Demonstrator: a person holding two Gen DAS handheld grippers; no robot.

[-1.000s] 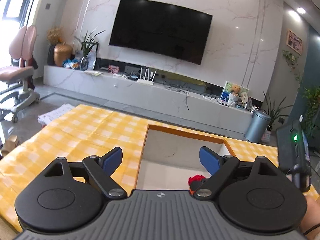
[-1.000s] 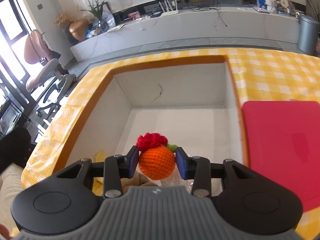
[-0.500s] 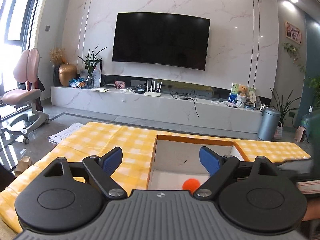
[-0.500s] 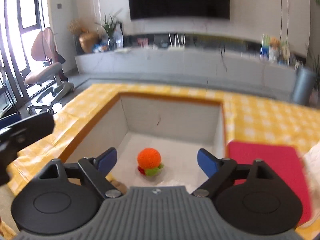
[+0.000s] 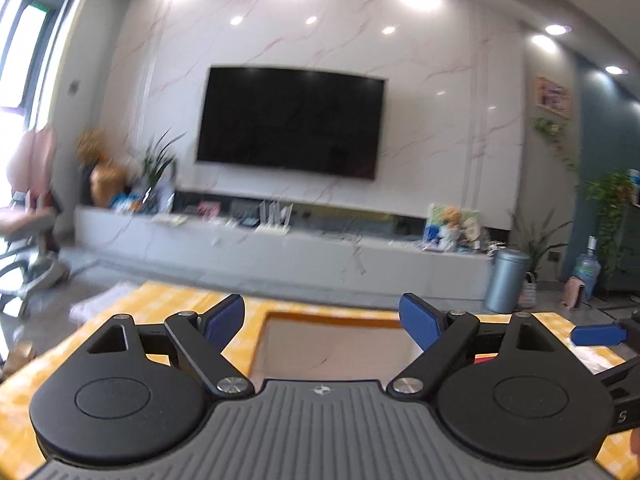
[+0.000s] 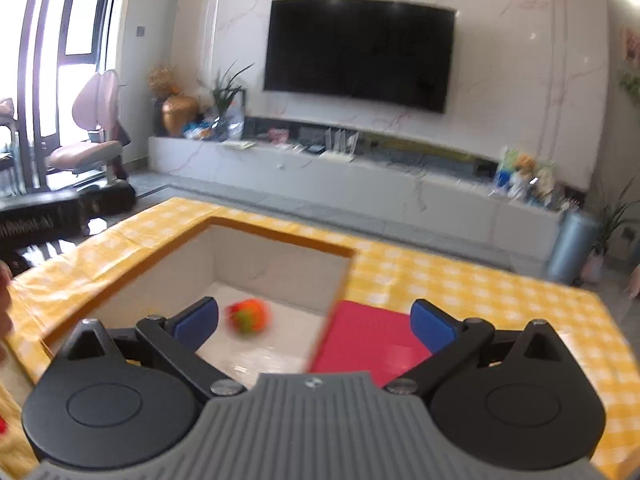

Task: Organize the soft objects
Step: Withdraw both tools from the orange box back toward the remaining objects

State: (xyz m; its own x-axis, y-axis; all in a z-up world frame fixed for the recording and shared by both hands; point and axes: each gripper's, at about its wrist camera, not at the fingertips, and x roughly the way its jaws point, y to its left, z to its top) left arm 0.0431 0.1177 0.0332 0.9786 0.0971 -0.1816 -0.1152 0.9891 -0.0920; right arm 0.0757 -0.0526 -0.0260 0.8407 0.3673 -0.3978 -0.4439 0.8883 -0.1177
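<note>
My R gripper [image 6: 314,322] is nearest in its own cam: jaws opening, standing wide, blue pads well apart, nothing pressed between them. Just past the pads, down in the white-walled bin [image 6: 276,268] sunk into the table, I see the orange knit toy [image 6: 249,316], blurred, lying on the bin floor near the front, closer to the L pad but not touching it. A pink mat [image 6: 360,340] lies flat on the tabletop just beside the bin's R edge. Yellow check cloth [image 6: 460,284] covers the table around the opening.

L gripper [image 5: 322,322] is also wide, pads apart, empty; it points over the same bin [image 5: 336,340], and I can't see the toy from this cam. At far R of that view one blue pad of the R gripper [image 5: 598,335] pokes in.

Further back: grey TV bench [image 6: 360,184], round bin [image 6: 572,246] at its R end, pink chair [image 6: 90,148] by the window, black TV [image 6: 360,50] on the marble wall.
</note>
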